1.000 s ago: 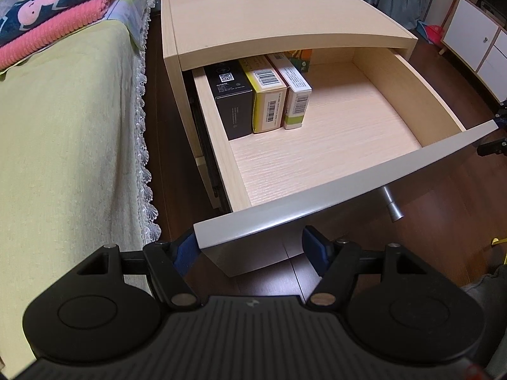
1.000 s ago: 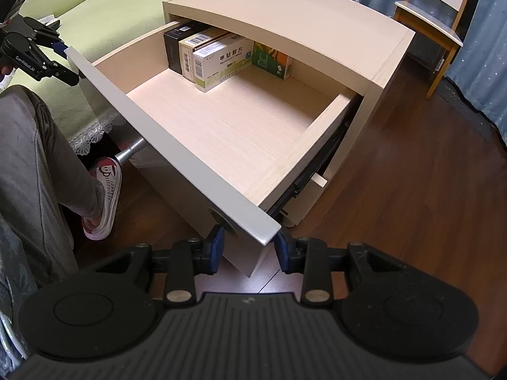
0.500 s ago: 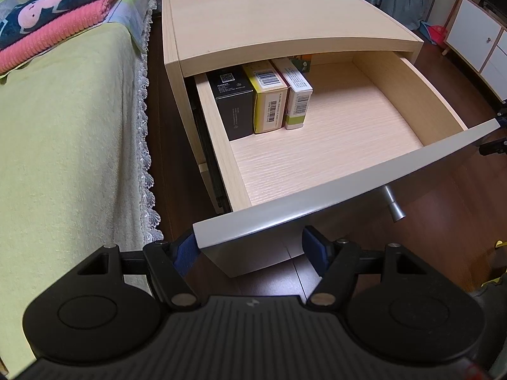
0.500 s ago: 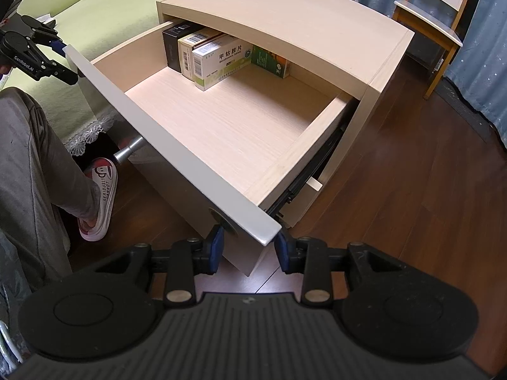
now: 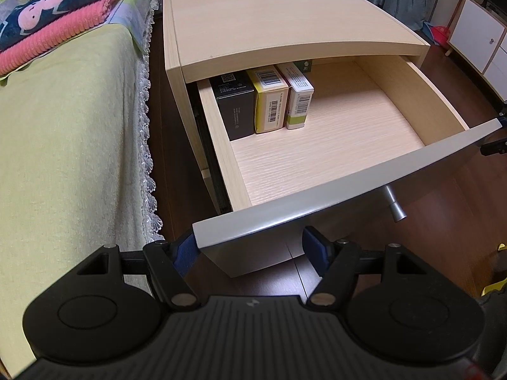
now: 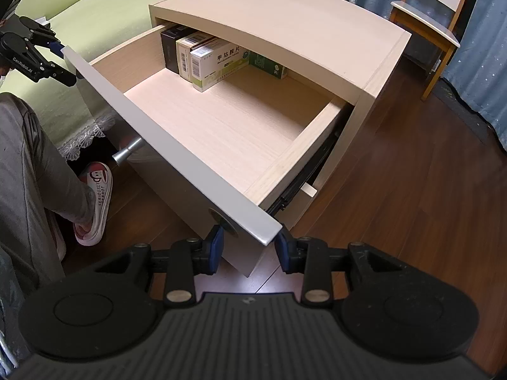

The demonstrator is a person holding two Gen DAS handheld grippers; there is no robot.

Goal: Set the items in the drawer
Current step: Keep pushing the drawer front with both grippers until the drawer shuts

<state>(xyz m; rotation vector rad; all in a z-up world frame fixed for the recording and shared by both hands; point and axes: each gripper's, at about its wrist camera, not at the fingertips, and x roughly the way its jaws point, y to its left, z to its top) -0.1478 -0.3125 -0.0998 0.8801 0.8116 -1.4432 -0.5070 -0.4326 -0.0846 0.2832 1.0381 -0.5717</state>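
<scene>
The light wood nightstand [image 5: 279, 22] has its drawer [image 5: 317, 145] pulled out, grey front [image 5: 348, 183] toward me. At the drawer's back left stand a black box [image 5: 236, 107], a yellow box [image 5: 272, 101] and a white-green box [image 5: 298, 98]. A green box [image 6: 267, 65] lies behind them. My left gripper [image 5: 250, 250] is open, its blue pads either side of the front's left corner. My right gripper [image 6: 248, 247] is open around the front's right corner [image 6: 266, 231]. Neither holds anything.
The bed [image 5: 63, 142] with a lace edge runs along the left, folded blankets [image 5: 57, 15] on it. A metal knob [image 5: 394, 205] sticks out of the drawer front. A person's leg and slipper [image 6: 95, 202] are beside it. A chair [image 6: 427, 15] and white cabinet [image 5: 475, 38] stand behind.
The drawer has slid a little way into the nightstand, so the boxes sit further under the top. Both grippers followed the front, still open at its corners.
</scene>
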